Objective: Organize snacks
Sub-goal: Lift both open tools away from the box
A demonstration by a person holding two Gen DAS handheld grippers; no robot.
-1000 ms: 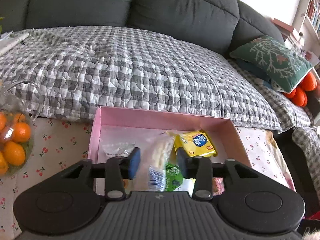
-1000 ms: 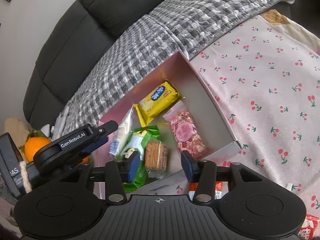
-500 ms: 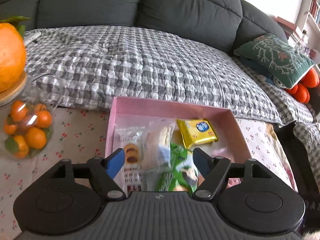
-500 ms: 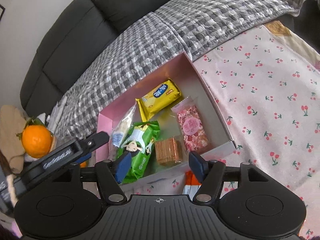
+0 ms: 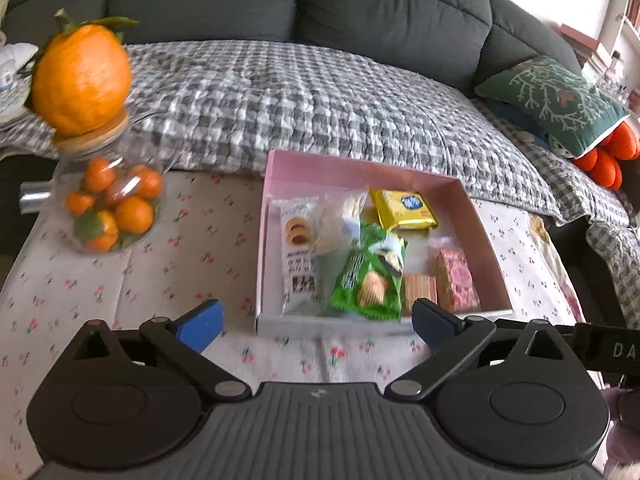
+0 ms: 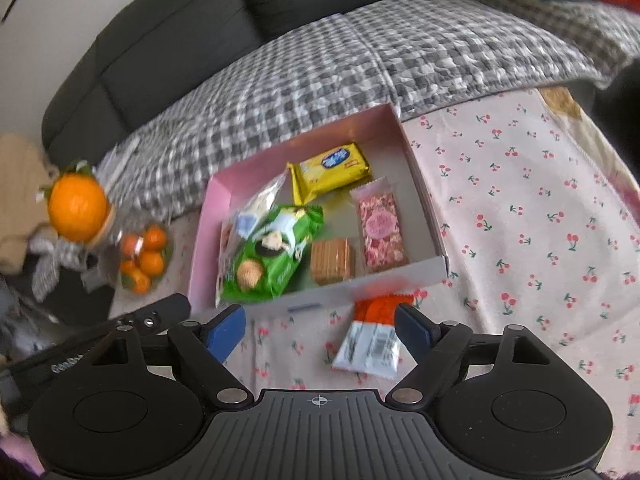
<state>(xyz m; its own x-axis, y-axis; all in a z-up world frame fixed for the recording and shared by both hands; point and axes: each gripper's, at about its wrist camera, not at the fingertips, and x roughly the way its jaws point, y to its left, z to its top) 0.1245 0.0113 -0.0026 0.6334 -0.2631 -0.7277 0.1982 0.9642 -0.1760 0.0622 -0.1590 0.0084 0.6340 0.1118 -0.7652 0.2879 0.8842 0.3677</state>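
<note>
A pink box [image 5: 344, 168] [image 6: 304, 136] on the cherry-print tablecloth holds several snacks: a yellow biscuit pack [image 5: 404, 209] [image 6: 332, 168], a green packet [image 5: 370, 276] [image 6: 272, 256], a white cookie packet [image 5: 298, 252], a clear bag [image 5: 340, 216], a brown wafer [image 6: 332, 260] and a pink bar [image 6: 380, 224]. An orange-and-white snack packet [image 6: 372, 332] lies on the cloth in front of the box. My left gripper [image 5: 318, 324] hovers before the box, jaws still opening, nothing between them. My right gripper [image 6: 320, 326] is also opening, above the orange packet without touching it.
A glass jar of small oranges [image 5: 108, 208] with a large orange [image 5: 80, 80] on its lid stands left of the box. Behind the table runs a dark sofa with a checked blanket [image 5: 320, 100] and a green cushion [image 5: 552, 100].
Both grippers have opened wide and pulled back and up from the box. The clear bag and the wafer, earlier between the jaws, now lie in the box.
</note>
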